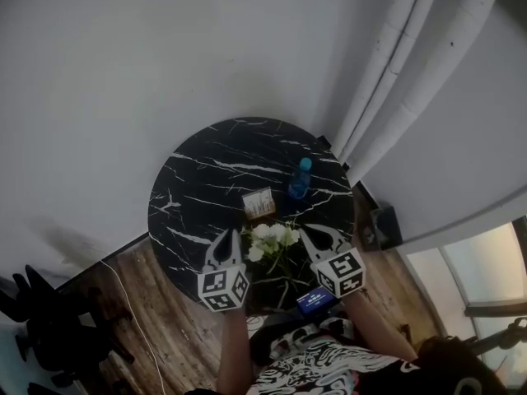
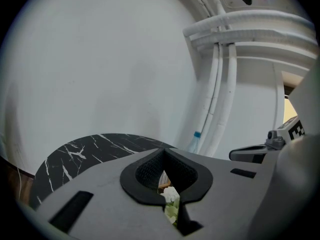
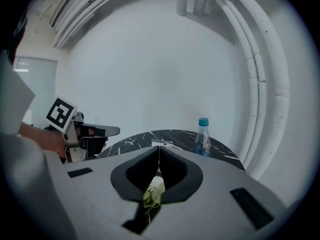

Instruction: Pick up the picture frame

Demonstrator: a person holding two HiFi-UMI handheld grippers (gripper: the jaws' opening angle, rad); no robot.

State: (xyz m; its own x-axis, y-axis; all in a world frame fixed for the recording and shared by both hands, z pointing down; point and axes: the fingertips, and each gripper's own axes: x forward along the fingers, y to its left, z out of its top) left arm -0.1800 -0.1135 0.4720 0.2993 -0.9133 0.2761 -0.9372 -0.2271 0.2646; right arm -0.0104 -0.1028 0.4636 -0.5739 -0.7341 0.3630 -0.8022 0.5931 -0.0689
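The small picture frame [image 1: 258, 203] stands near the middle of the round black marble table [image 1: 198, 188], just beyond a bunch of white flowers [image 1: 273, 239]. My left gripper [image 1: 223, 237] hovers at the table's near edge, left of the flowers, jaws shut and empty. On the flowers' right my right gripper [image 1: 310, 234] is also shut, holding nothing. In the left gripper view the shut jaws [image 2: 164, 150] hide most of the frame [image 2: 163, 184]. In the right gripper view the frame's top [image 3: 164, 144] peeks over the shut jaws [image 3: 159, 147].
A blue-capped water bottle [image 1: 300, 179] stands right of the frame, also visible as the bottle [image 3: 202, 138]. White pipes [image 1: 403, 72] run down the wall behind the table. A cable [image 1: 136, 315] lies on the wooden floor, and a dark chair base [image 1: 49, 327] sits at lower left.
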